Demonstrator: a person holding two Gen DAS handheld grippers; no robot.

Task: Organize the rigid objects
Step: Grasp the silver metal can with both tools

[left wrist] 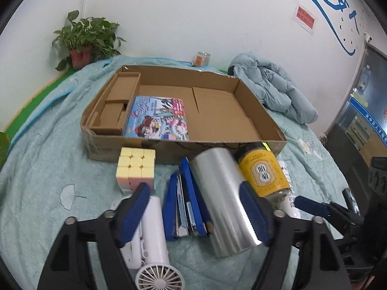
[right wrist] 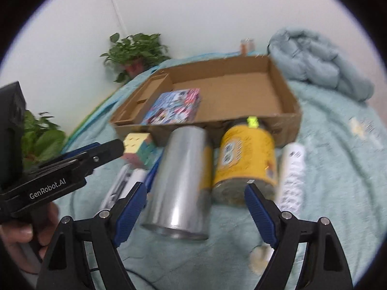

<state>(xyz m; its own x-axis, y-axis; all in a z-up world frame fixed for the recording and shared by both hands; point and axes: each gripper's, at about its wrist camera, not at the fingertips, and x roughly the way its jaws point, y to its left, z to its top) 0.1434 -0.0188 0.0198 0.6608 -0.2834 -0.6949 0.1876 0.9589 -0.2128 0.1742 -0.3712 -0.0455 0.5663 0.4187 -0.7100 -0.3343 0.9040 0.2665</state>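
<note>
The left gripper (left wrist: 193,207) is held spread, its blue pads (left wrist: 135,207) apart and pinching nothing. Between them lie a blue stapler (left wrist: 186,203) and part of a silver can (left wrist: 222,200). The right gripper (right wrist: 196,207) is likewise held wide apart above the bedding, with nothing pinched; the silver can (right wrist: 181,181) is seen lying between its fingers, though contact with either pad cannot be confirmed in the blurred right wrist view.

The cardboard box (left wrist: 261,111) is taken as the landmark. All loose items are placed in front of its near wall, on the light teal quilt (left wrist: 43,159):

- A pastel puzzle cube (left wrist: 135,169) is set just beside the near wall, toward the box's left end.
- A white handheld fan (left wrist: 154,241) is laid nearest the left gripper, in front of the cube.
- The stapler is laid in front of the near wall, just beside the silver can.
- The silver can is laid on its side, one end toward the box.
- A yellow-labelled jar (left wrist: 263,169) is laid on its side, its top touching or nearly touching the near wall.
- A white tube (right wrist: 292,176) is laid beside the jar, toward the box's right end.

Inside the box, a colourful picture book (left wrist: 157,118) is laid flat beside the cardboard divider section at the left end.

Behind the box, a potted plant (left wrist: 84,41), a small jar (left wrist: 202,58) and a padded jacket (left wrist: 271,84) are located.
</note>
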